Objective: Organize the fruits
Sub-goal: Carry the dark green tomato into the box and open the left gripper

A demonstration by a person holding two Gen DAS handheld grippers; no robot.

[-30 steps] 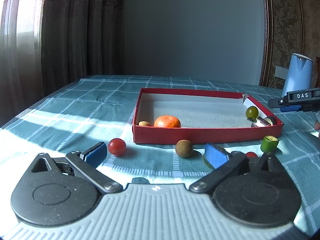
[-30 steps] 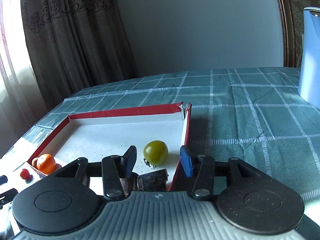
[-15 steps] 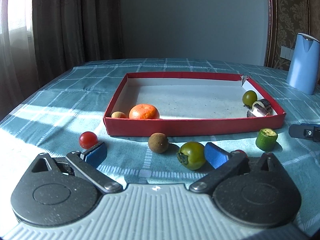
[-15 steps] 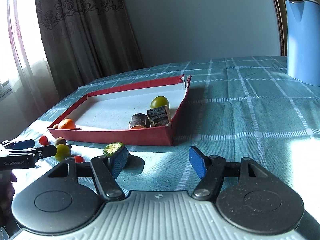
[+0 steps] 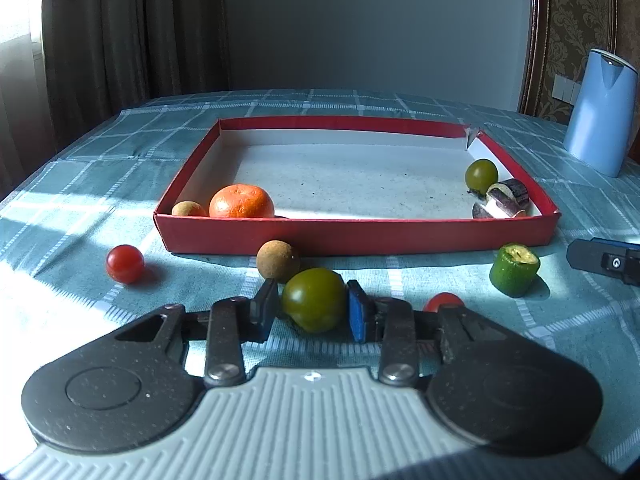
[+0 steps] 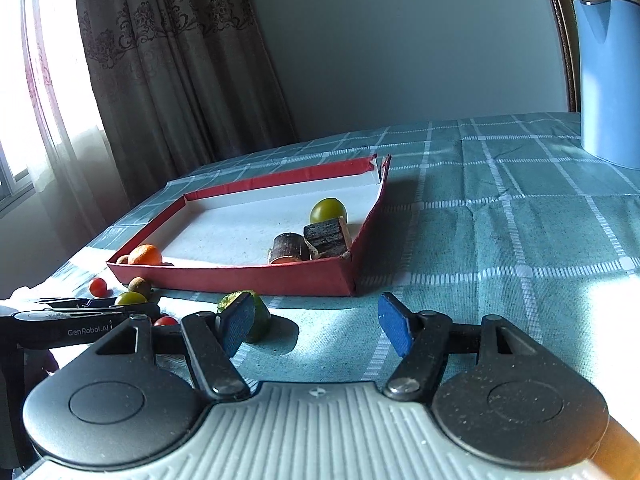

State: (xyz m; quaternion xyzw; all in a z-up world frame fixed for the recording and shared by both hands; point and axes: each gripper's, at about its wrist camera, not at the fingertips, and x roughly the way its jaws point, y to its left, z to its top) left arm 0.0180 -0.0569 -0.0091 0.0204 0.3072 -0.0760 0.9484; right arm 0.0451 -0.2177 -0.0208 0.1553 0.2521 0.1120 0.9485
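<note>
Apparently glossy, the olive-green tomato [image 5: 314,299] sits between closing jaws.

Window sunlight from the left streaks the tablecloth [image 5: 72,216]; sharp frames, fisheye-bent edges.

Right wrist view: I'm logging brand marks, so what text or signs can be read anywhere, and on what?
"GenRobot.AI": on the side of the left gripper, at the picture's left edge.
Small round emblem on the right gripper, in the left wrist view: a mark, unreadable.
No other text.
</note>
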